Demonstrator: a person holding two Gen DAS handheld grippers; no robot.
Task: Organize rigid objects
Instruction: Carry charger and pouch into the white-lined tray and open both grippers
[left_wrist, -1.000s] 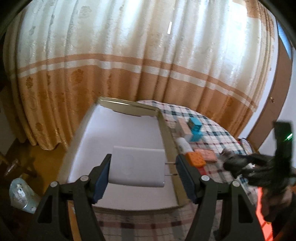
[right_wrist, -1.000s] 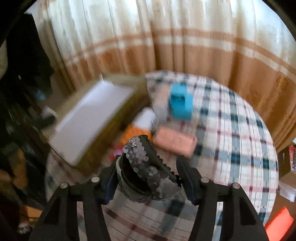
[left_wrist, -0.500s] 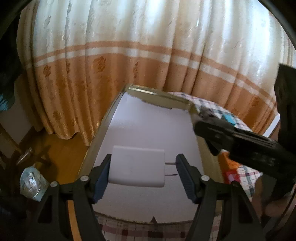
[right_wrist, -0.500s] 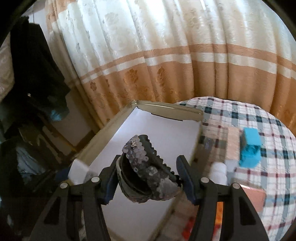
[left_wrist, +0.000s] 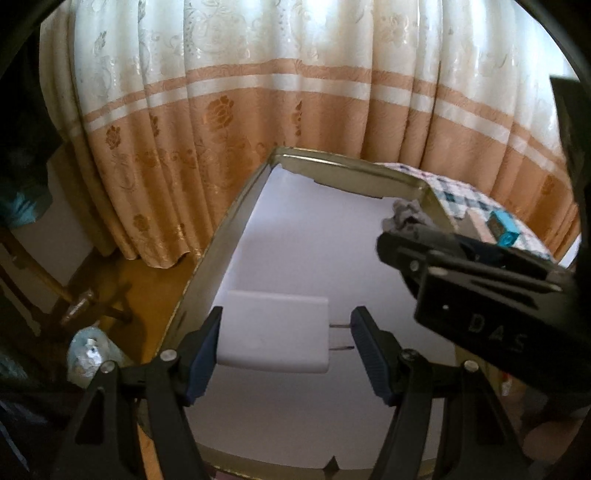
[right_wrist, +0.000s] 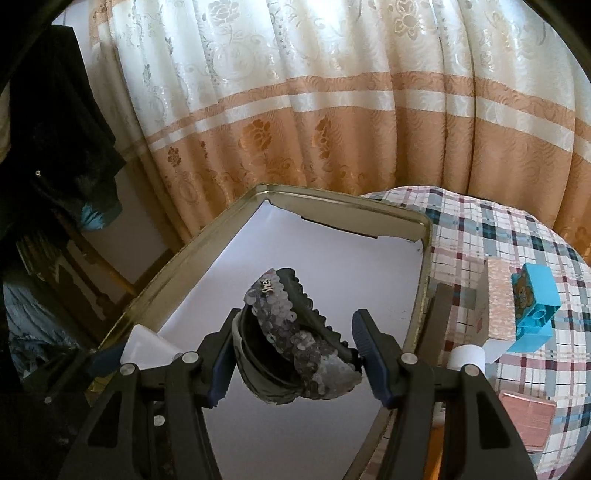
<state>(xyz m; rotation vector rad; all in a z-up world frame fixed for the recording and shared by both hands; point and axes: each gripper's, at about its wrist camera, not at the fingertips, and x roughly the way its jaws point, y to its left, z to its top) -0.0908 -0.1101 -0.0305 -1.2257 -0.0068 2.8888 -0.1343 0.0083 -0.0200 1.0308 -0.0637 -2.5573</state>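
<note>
My left gripper (left_wrist: 286, 338) is shut on a white plug adapter (left_wrist: 273, 336), prongs pointing right, held above the near left part of a gold-rimmed tray with a white lining (left_wrist: 317, 236). My right gripper (right_wrist: 293, 352) is shut on a grey sequined hair clip (right_wrist: 299, 350) above the same tray (right_wrist: 424, 258). The right gripper's black body shows at the right of the left wrist view (left_wrist: 472, 291). The adapter's corner shows in the right wrist view (right_wrist: 147, 347).
A checked tablecloth (right_wrist: 498, 229) covers the round table right of the tray. On it are a blue toy block (right_wrist: 535, 306), a pink box (right_wrist: 500, 306), a white cylinder (right_wrist: 467, 356) and a copper-pink flat piece (right_wrist: 524, 410). Curtains (left_wrist: 295, 92) hang behind.
Both grippers have moved left, from over the tablecloth to over the tray, each still holding its object. The right gripper now shows closer in the left wrist view.
</note>
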